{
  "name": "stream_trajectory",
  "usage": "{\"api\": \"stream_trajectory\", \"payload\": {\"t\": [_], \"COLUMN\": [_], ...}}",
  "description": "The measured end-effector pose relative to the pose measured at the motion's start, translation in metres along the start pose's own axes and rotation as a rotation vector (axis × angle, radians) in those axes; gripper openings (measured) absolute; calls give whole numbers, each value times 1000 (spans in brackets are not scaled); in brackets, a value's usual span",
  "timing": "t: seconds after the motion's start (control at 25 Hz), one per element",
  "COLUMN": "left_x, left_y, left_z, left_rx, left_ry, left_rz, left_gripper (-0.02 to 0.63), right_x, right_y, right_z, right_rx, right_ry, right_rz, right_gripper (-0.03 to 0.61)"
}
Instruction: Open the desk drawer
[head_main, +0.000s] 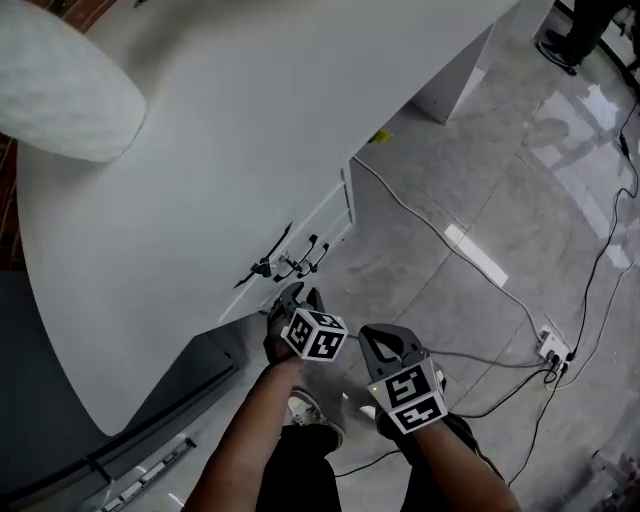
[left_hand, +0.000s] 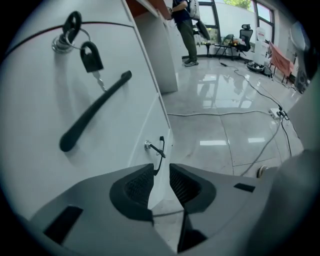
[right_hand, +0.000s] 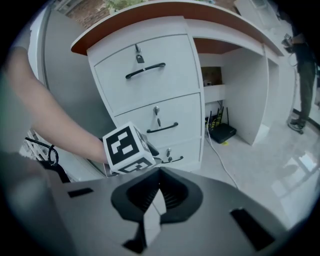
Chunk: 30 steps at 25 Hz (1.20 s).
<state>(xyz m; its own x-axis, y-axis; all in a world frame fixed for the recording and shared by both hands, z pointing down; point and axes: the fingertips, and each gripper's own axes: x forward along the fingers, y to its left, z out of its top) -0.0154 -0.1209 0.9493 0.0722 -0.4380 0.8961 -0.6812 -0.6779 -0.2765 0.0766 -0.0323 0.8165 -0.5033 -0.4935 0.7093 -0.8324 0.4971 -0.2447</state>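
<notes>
No words, numbers or brand names are showing clearly enough to read in any view. The marker cube (head_main: 316, 336) on the left gripper (head_main: 296, 296) and the one on the right gripper (head_main: 388, 340) are carrying only black-and-white square patterns, not letters or digits.

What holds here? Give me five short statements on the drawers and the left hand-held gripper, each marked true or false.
1. The desk has three stacked drawers. True.
2. The left hand-held gripper grips the black handle. False: its jaws stand apart and empty, short of the handle.
3. A key hangs from the lock above that handle. True.
4. The top drawer stands pulled out. False: all three fronts sit flush.
5. A cable lies on the floor. True.
</notes>
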Motion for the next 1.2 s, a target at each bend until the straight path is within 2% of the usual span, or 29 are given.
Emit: {"api": "stream_trajectory", "payload": {"t": [0.2, 0.36, 0.44, 0.76, 0.88, 1.04, 1.2], "left_x": [32, 58, 66, 83, 89, 98, 106], "left_y": [-9, -4, -2, -2, -4, -4, -7], "left_z": [1, -2, -5, -5, -8, -11, -12], "left_rx": [54, 94, 100, 117, 163, 149, 228], "left_ry": [7, 32, 51, 92, 113, 144, 164], "left_rz": [41, 95, 116, 146, 167, 177, 189], "left_gripper": [101, 101, 101, 101, 92, 63, 52], "right_x": [19, 27, 28, 24, 26, 30, 33], "right_y": [-11, -17, -22, -40, -39, -39, -42], "right_z": [-19, -25, -24, -45, -51, -60, -65], "right_rx": [58, 39, 28, 93, 104, 129, 158], "right_ry": [-5, -20, -27, -10, 5, 25, 36], "right_rz": [6, 3, -4, -11, -1, 15, 12], "right_gripper": [15, 15, 15, 15, 15, 15, 15]}}
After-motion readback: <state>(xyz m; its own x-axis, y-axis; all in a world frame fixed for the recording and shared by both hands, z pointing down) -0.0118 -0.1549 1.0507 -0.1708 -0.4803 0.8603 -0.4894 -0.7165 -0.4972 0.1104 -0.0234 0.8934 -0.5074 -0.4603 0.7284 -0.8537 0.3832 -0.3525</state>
